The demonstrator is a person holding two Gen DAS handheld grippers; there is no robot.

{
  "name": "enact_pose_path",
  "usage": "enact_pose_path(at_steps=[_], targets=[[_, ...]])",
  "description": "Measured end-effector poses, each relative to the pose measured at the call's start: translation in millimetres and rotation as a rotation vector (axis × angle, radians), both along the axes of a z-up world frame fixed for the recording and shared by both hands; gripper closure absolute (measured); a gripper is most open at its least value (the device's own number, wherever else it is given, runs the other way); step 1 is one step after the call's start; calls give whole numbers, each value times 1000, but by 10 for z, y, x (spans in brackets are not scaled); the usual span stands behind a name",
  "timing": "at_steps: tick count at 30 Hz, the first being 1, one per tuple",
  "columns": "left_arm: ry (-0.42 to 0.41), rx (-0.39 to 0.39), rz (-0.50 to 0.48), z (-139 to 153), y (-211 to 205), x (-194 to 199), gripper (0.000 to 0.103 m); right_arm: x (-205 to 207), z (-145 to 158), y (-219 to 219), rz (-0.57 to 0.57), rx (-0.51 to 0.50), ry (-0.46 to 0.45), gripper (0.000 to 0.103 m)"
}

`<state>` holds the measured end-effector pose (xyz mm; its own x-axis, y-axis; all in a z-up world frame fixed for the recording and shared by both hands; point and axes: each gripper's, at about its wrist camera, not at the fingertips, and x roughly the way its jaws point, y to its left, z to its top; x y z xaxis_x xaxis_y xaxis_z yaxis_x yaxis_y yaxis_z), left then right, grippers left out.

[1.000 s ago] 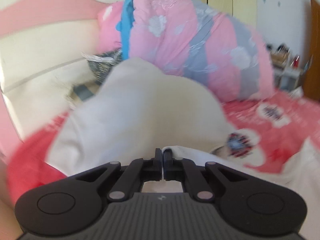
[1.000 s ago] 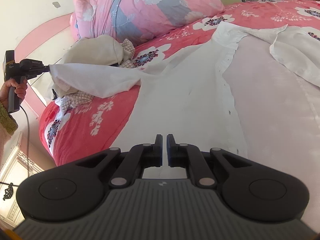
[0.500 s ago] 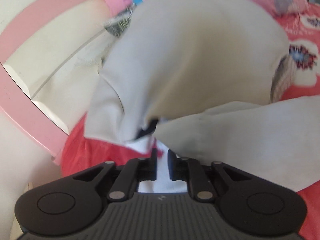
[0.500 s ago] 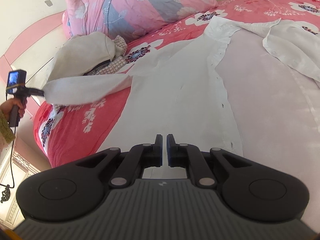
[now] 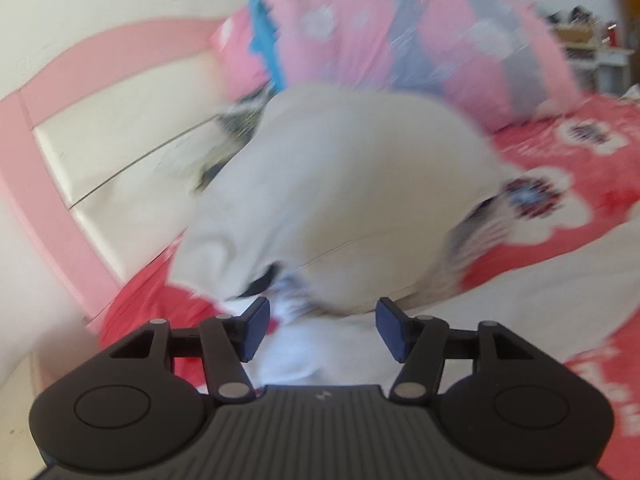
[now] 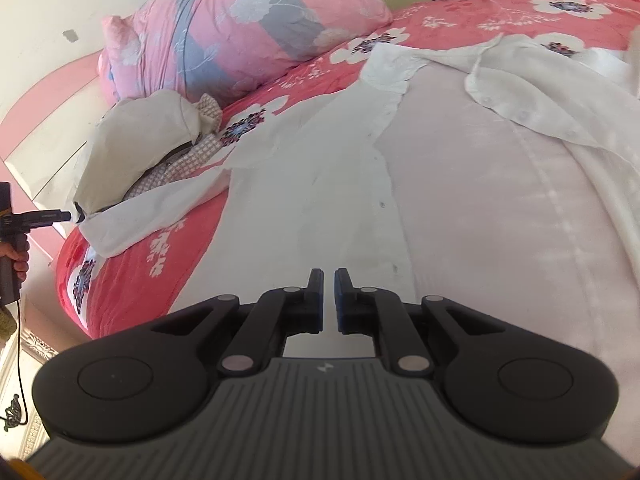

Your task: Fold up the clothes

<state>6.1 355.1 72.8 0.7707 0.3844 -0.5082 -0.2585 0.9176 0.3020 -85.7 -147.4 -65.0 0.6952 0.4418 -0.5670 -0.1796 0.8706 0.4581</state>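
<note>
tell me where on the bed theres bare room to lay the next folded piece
Free: the red floral bedspread between the pink pillow and the white shirt collar, and the strip at the bed edge below the sleeve. Crowded: the shirt covers the middle and right, and the beige pile with the checked cloth fills the headboard corner.

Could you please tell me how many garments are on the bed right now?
3: a white button-up shirt spread across the middle, a cream garment heaped by the pillow, and a checked garment tucked under it; more may be hidden.
</note>
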Motion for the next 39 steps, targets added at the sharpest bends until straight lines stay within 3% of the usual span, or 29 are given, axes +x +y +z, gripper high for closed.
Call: enact_pose_path(at_steps=[6,11,16,20,28,31,33,36,38,39], targets=[[-46,-132,-308,0,-1151,37,34,-202,74,-369,-81,12,-23,97],[42,-221,-535,-358,-2140,168,33,-458,138,-790,-174,-32,-55,97],[118,-262,-680,-710,-2913,41,33,-744,65,-1116,-253,-201,-64,97],[177,-300,-762,-882,-3325,-94,33,-854,-36,-1331,-302,-327,-69,97],[255,-325,-819,-1152,-3752,-325,30,-549,-196,-1507,-254,-193,-53,96],[278,-304,-832,-1218,-3840,-417,30,-382,-293,-1475,-232,-163,-11,79],[288,-275,-831,-1277,-3893,-437,30,-356,-316,-1432,-223,-158,-12,75],[306,-262,-818,-1345,-3924,-454,30,-340,-315,-1377,-196,-188,-31,75],[312,-262,-813,-1366,-3926,-463,30,-338,-304,-1336,-175,-214,-47,82],[315,-262,-811,-1376,-3926,-467,30,-339,-300,-1323,-161,-222,-52,92]])
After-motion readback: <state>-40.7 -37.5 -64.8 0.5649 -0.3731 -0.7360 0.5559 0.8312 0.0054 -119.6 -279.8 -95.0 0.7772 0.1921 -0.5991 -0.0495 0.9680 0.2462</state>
